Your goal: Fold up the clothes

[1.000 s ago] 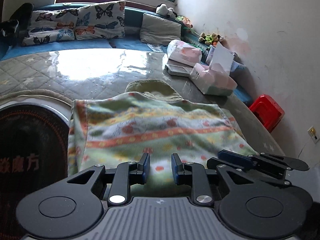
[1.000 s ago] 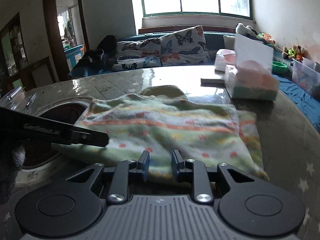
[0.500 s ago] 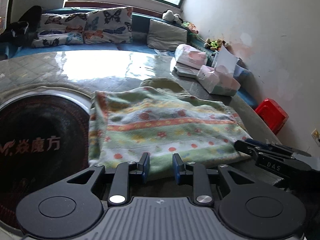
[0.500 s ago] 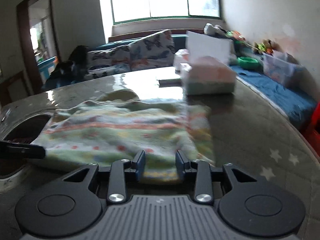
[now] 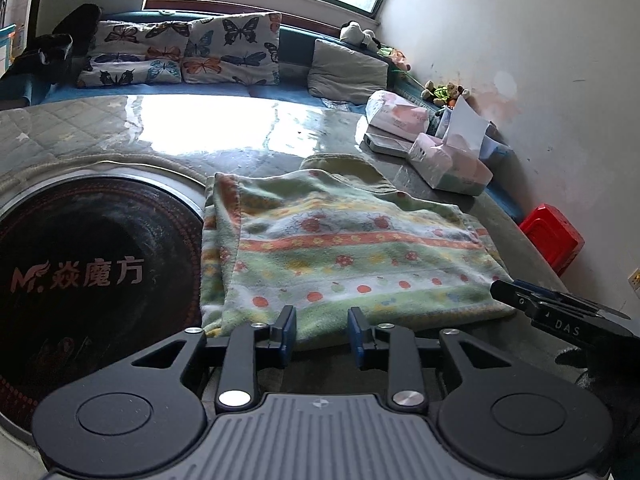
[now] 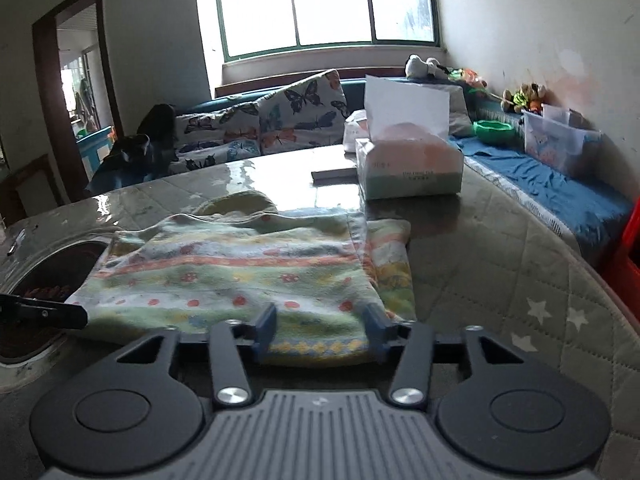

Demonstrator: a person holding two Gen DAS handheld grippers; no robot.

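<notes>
Quilted and glossy, the surface (image 5: 224,136) carries a folded green patterned garment (image 5: 344,252) at the centre of both views, its near hem just ahead of each gripper. The left gripper (image 5: 322,330) is seen at the bottom of the left view with its blue-padded fingers (image 5: 289,330) spreading apart; the hem lies between them, not pinched. The right gripper (image 6: 322,330) is shown with its fingers (image 6: 266,328) opening wider, the hem's corner lying loose between them. A tissue box (image 6: 408,168) is set beyond the garment, towards the upper right. A dark round inset with lettering (image 5: 88,276) is fully seen only in the left view, at left; a doorway (image 6: 76,96) appears only in the right view, at upper left.
</notes>
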